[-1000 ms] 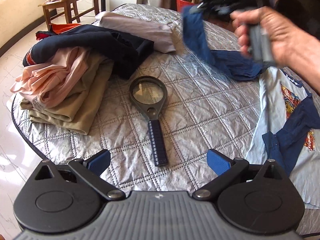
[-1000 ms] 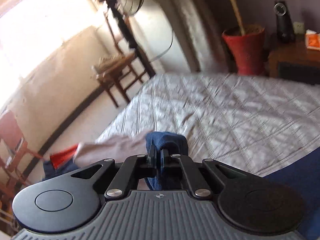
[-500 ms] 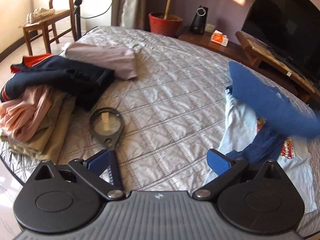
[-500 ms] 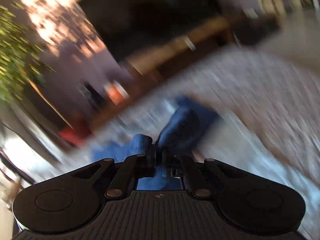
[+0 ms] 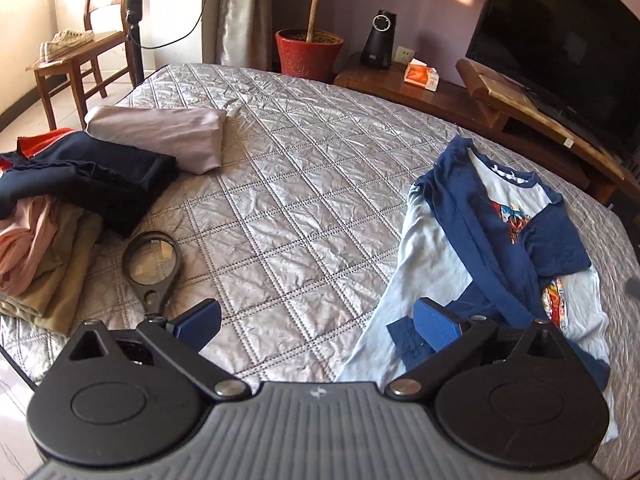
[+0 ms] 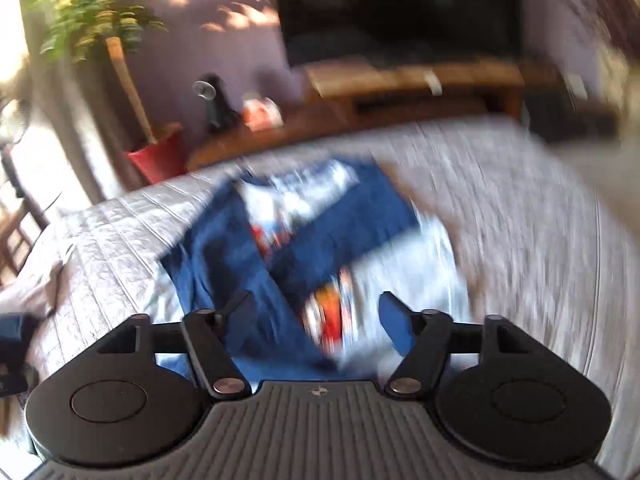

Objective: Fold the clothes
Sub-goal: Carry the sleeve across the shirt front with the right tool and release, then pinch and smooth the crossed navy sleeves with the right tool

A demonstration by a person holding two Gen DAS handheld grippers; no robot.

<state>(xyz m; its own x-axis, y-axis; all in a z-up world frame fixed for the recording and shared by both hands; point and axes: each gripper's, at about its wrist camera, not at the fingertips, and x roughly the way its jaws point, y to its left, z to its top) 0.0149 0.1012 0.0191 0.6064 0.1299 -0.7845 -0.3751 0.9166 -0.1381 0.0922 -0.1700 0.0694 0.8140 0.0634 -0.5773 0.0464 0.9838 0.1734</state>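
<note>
So the shirt (image 5: 436,264), light blue with dark blue sleeves and a bright print on the chest, was lying on the right side of the bed (image 5: 288,184), with both sleeves thrown across the body so they crossed over the print. The left claw (image 5: 316,322) was wide open with nothing in it, hanging just over the bed's near edge, its right finger (image 5: 434,326) over the lower part of the shirt. The right claw (image 6: 316,316) had just been opening and stood spread apart with no fabric pinched between the fingers; it hung over the shirt, though that view was pretty blurry, so I couldn't tell if it brushed the cloth. Over on the left side of the bed there was a pile of folded clothes (image 5: 68,200), dark blue on top of pink and tan, a folded pale garment (image 5: 164,136) just behind it, and a magnifying glass (image 5: 152,268) lying beside the pile
</note>
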